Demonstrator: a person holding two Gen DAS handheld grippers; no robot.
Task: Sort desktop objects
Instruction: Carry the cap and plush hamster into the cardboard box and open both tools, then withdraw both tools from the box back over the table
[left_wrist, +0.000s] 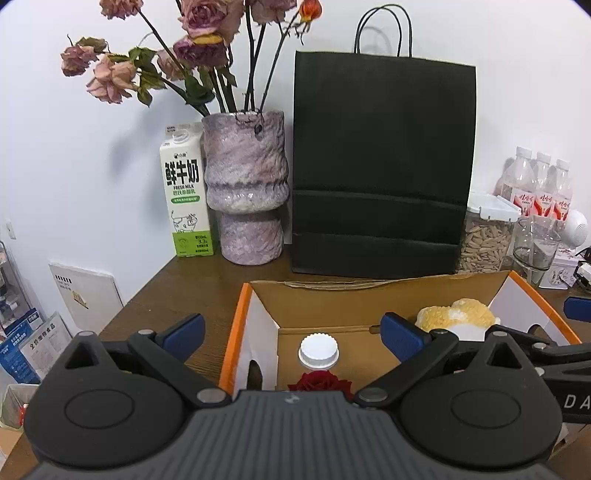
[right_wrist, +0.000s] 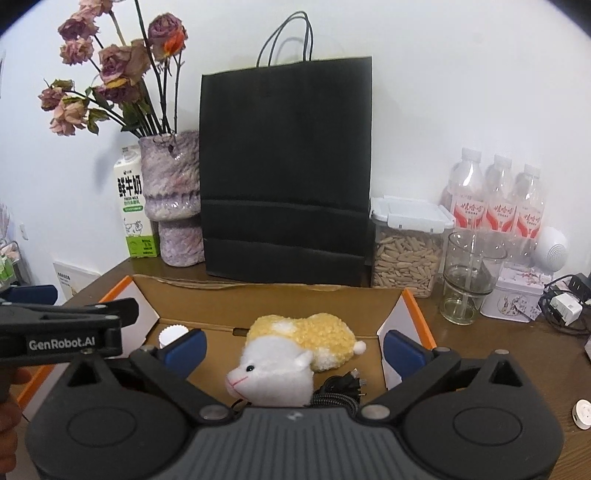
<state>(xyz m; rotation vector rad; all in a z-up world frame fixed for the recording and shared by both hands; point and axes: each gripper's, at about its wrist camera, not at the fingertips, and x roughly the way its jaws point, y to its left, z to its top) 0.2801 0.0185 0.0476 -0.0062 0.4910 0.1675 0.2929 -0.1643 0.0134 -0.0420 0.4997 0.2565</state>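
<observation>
Blue-padded left gripper (left_wrist: 293, 334) spread to its widest above the near left part of the cardboard box (left_wrist: 332, 295), clasping nothing. Below it, inside the box, a white-capped bottle (left_wrist: 318, 351) standing upright, body cut off by the gripper housing, red rose (left_wrist: 320, 382) partly hidden at its foot. Right gripper (right_wrist: 293, 349) likewise splayed wide and empty over the box's near middle. Between its pads but untouched, a plush toy (right_wrist: 291, 350), white head nearest, yellow body behind. Black cable (right_wrist: 338, 389) coiled beside the toy, half hidden. Beyond the box, toward the tabletop's far edge: black paper bag (right_wrist: 286, 166), purple vase (left_wrist: 245, 188) of dried flowers, milk carton (left_wrist: 184, 195). Near the far right corner, seed jar (right_wrist: 406, 247), water bottles (right_wrist: 498, 199), labels hard to read.
</observation>
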